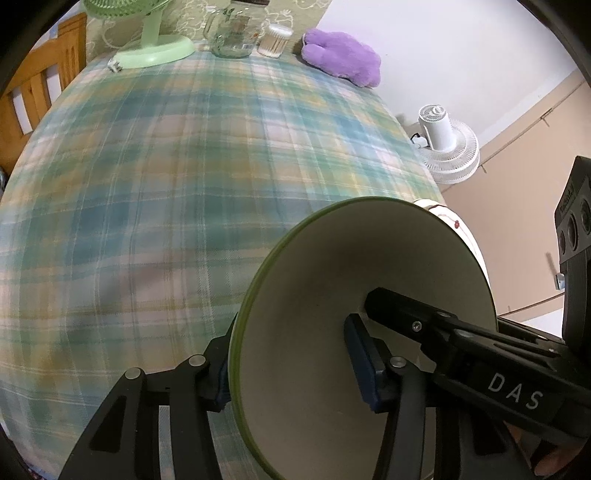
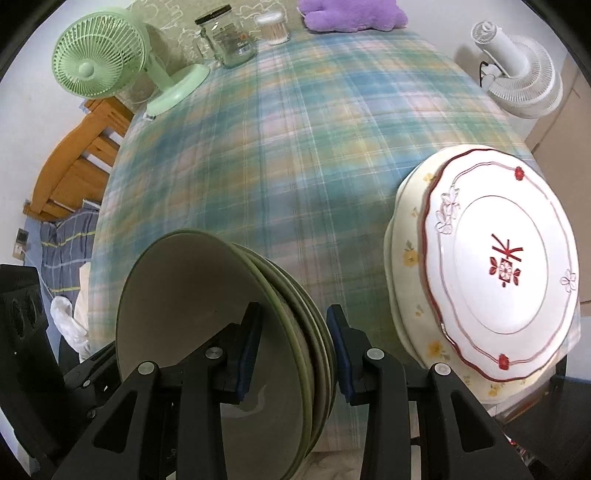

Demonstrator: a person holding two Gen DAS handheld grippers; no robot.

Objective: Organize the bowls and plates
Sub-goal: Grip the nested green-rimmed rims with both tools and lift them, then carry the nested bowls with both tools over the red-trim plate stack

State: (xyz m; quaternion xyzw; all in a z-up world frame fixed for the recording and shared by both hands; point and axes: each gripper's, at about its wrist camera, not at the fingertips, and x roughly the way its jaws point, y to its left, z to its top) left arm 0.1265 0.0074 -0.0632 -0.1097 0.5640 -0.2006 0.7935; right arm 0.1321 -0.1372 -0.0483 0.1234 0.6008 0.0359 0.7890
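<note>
A stack of green-rimmed bowls with cream insides [image 1: 332, 280] [image 2: 192, 306] is held tilted above the plaid tablecloth [image 1: 166, 184]. My left gripper [image 1: 291, 373] is shut on the left side of the stack's rim. My right gripper [image 2: 293, 350] straddles the stacked rims on the other side, one pad inside the top bowl and one outside the stack, with a gap beside the outer pad. It also shows in the left wrist view [image 1: 424, 325]. A white plate with red trim [image 2: 498, 266] lies on a floral plate [image 2: 402, 258] at the table's right edge.
At the far end of the table stand a green desk fan [image 2: 99, 55], a glass jar [image 2: 225, 37], a cotton-swab tub [image 2: 273, 26] and a purple plush [image 2: 351, 14]. A white fan [image 2: 517, 70] stands off the right side. A wooden chair [image 2: 77, 166] is at left.
</note>
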